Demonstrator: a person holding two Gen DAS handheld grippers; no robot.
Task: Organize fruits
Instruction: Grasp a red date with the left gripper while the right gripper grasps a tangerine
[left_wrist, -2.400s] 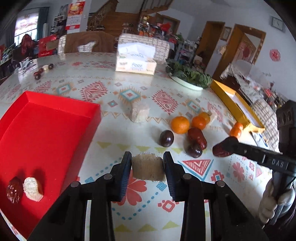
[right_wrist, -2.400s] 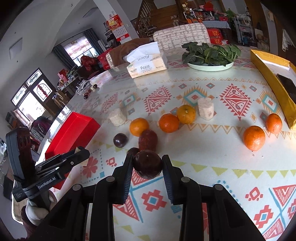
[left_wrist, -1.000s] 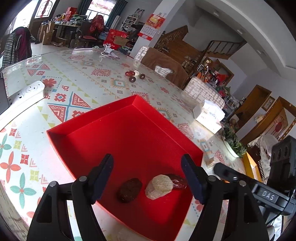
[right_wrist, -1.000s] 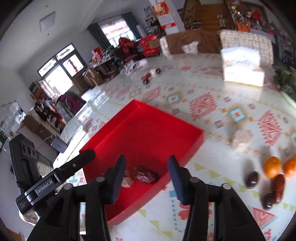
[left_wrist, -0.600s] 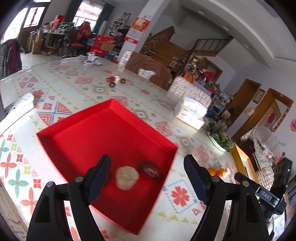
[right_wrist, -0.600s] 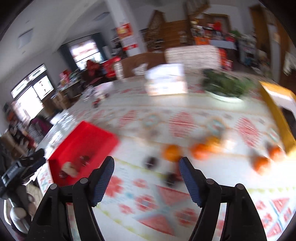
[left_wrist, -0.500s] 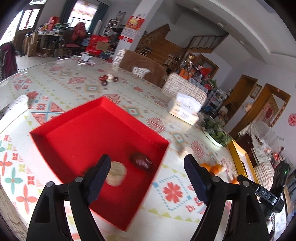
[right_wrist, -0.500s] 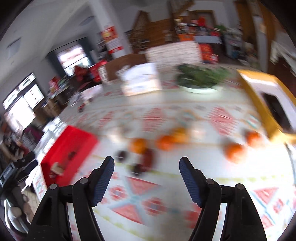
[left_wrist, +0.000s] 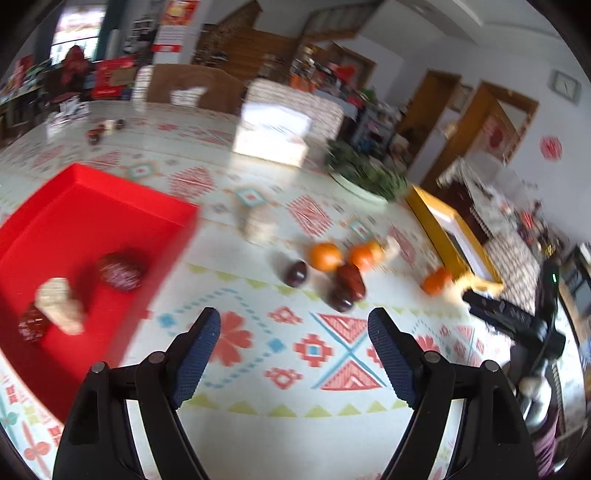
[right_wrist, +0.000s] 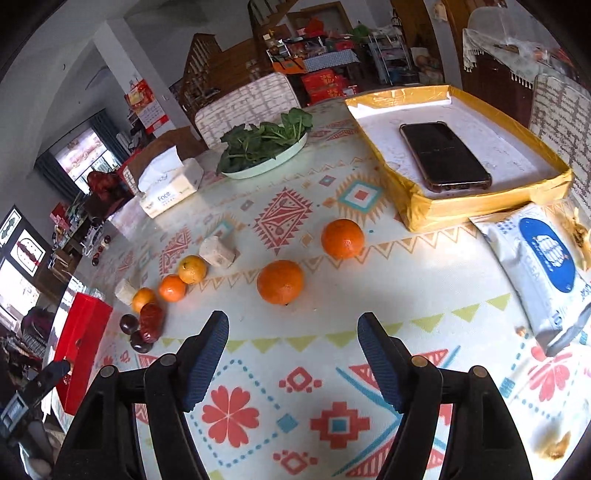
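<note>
My left gripper (left_wrist: 294, 352) is open and empty above the patterned tablecloth, right of the red tray (left_wrist: 92, 218). The tray holds a dark red fruit (left_wrist: 119, 272), a beige chunk (left_wrist: 59, 304) and another dark fruit (left_wrist: 32, 325). Ahead lie a dark plum (left_wrist: 295, 273), oranges (left_wrist: 325, 255) and a red date (left_wrist: 351, 278). My right gripper (right_wrist: 291, 356) is open and empty, just short of an orange (right_wrist: 280, 281). A second orange (right_wrist: 342, 238) lies beyond it. More oranges (right_wrist: 171, 287), a beige chunk (right_wrist: 217, 252) and dark fruits (right_wrist: 150, 322) lie to its left.
A yellow tray (right_wrist: 480, 199) holding a phone (right_wrist: 443, 155) stands at the right. A wet-wipes pack (right_wrist: 539, 266) lies near the table edge. A plate of greens (right_wrist: 266, 147) and a tissue box (right_wrist: 170, 188) stand at the back.
Both grippers have swung right, away from the red tray. The left now looks over the loose fruit. The right has gone further right, toward the two oranges by the yellow tray.
</note>
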